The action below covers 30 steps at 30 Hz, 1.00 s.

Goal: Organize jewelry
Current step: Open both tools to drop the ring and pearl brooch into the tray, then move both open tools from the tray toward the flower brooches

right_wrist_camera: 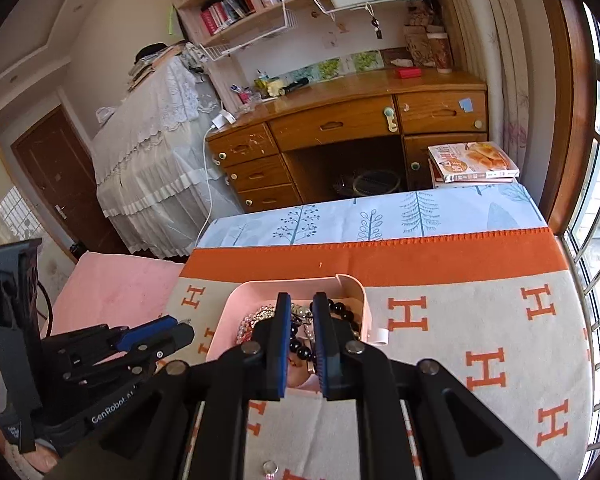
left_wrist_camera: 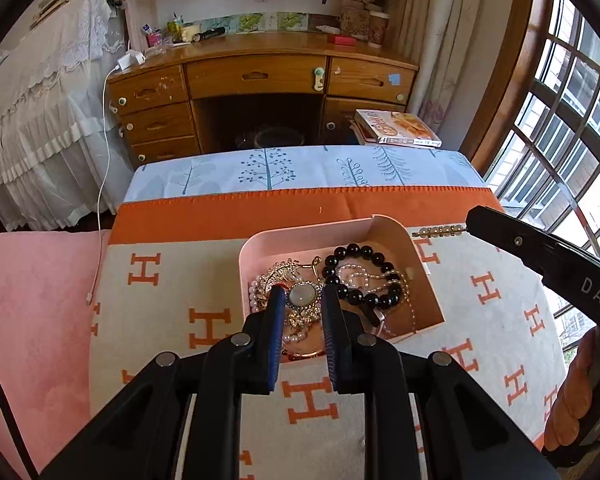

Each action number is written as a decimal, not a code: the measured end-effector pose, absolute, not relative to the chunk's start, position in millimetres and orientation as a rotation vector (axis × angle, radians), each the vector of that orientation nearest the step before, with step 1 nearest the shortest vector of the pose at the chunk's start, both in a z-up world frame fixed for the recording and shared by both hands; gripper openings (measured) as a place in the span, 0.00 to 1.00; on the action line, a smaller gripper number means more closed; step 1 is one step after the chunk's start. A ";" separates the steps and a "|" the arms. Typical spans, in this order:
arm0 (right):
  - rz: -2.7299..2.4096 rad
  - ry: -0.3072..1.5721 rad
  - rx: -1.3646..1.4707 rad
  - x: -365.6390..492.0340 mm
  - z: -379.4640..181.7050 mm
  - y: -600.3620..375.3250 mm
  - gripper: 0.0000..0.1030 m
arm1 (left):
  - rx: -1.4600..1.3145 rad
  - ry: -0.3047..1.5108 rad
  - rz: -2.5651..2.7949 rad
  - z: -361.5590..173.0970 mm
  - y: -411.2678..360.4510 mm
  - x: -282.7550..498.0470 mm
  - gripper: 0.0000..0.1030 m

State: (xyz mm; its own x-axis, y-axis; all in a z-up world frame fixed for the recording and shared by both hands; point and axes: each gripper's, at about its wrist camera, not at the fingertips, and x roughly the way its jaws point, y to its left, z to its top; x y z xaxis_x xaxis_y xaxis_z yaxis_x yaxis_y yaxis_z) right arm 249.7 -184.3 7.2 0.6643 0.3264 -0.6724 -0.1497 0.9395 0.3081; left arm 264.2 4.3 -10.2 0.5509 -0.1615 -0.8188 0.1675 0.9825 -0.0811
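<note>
A pink tray on the orange and cream blanket holds a black bead bracelet, a rhinestone brooch with a pale oval stone, pearl strands and a thin chain. My left gripper hovers over the tray's near part, jaws apart around the brooch, holding nothing. My right gripper is over the same tray, jaws slightly apart and empty, above the black beads. A pale bead bracelet lies on the blanket right of the tray, next to the right gripper's tip.
The blanket covers a table with a blue tree-print cloth at the far edge. A pink cloth lies left. A wooden desk, stacked books and a window stand beyond. A small clear bead lies near.
</note>
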 end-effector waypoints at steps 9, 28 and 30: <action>0.246 0.881 0.333 286.8 -28.1 -185.4 0.12 | -0.002 1.001 -0.195 -37.4 2.9 280.1 0.50; 0.341 0.872 0.263 202.2 -7.4 -174.6 0.12 | 0.000 0.917 -0.190 2.2 18.3 206.4 0.59; 0.359 0.871 0.242 183.9 -4.5 -171.0 0.12 | 0.005 0.886 -0.171 9.2 22.7 189.5 0.67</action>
State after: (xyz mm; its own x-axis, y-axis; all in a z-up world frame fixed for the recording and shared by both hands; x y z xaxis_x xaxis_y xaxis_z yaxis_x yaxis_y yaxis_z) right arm 183.9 -171.0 -4.5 0.5905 0.4023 -0.6997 -0.2073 0.9134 0.3503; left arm 189.5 22.7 9.2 0.6198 -0.1470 -0.7709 0.1512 0.9863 -0.0665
